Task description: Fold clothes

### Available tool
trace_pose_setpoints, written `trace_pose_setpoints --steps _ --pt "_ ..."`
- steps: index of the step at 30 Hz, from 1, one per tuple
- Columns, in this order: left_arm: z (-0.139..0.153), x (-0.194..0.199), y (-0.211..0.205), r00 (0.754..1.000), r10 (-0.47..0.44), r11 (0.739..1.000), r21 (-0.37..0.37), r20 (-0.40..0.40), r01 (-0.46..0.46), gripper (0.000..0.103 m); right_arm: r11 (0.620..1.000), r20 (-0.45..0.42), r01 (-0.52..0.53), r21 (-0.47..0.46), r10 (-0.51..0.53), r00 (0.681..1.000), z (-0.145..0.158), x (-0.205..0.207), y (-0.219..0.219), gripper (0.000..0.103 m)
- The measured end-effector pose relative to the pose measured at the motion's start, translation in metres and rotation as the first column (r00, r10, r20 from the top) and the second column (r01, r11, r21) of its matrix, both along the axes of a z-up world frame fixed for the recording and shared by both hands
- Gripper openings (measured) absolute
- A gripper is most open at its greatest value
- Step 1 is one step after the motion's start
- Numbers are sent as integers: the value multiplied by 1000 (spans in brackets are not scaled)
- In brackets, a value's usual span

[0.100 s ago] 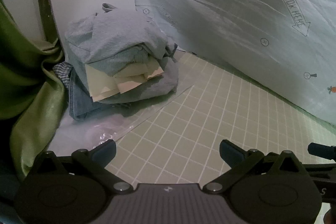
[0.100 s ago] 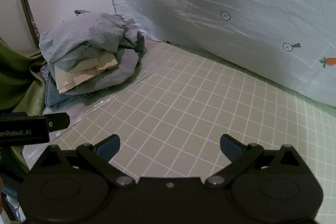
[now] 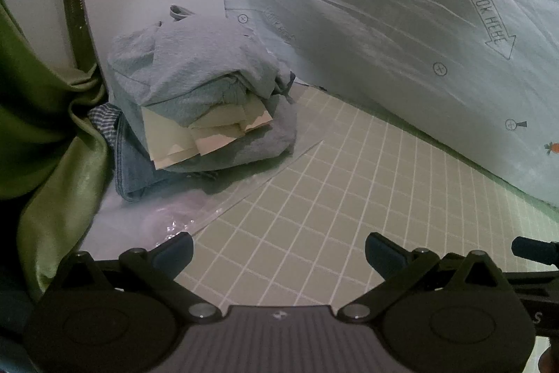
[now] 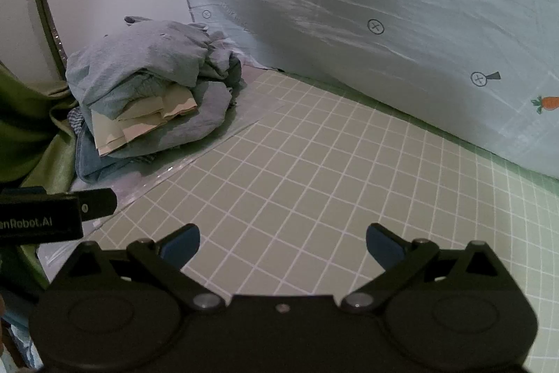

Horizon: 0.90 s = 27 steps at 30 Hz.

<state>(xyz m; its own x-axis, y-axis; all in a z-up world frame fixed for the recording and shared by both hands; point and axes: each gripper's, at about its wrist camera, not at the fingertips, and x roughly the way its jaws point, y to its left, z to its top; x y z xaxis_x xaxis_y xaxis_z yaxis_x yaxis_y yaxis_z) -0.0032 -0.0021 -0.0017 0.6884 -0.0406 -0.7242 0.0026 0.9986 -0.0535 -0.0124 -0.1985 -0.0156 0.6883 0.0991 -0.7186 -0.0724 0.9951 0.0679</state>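
Hovering over a green gridded mat (image 3: 314,198), the left gripper (image 3: 279,249) has its jaws spread wide with only bare grid between them. The right gripper (image 4: 283,243) hangs the same way, released and grasping nothing, above the same mat (image 4: 314,170).

The pile of clothes (image 3: 199,100) sits at about ten o'clock in the left wrist view, well apart from both grippers. A grey-blue garment is draped over the top, cream folded pieces (image 3: 206,135) stick out from its middle, and a denim-blue layer (image 3: 132,173) lies at the bottom. In the right wrist view the pile (image 4: 150,93) sits at about ten o'clock too.

The pile rests on a clear plastic sheet (image 3: 195,212) whose edge overlaps the mat. Green satin cloth (image 3: 45,135) hangs at nine o'clock, just beside the pile. A pale sheet (image 3: 401,41) printed with carrots and a "LOOK HERE" arrow fills the field from twelve to three o'clock. At nine o'clock in the right wrist view, part of the left gripper's black housing (image 4: 42,215) shows.
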Motion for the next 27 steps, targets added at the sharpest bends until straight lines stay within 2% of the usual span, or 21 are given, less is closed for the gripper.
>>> trace_pose_setpoints --steps 27 --pt "0 -7 1 1000 1 1000 6 -8 -1 103 1000 0 -8 -2 8 1000 0 -5 -1 103"
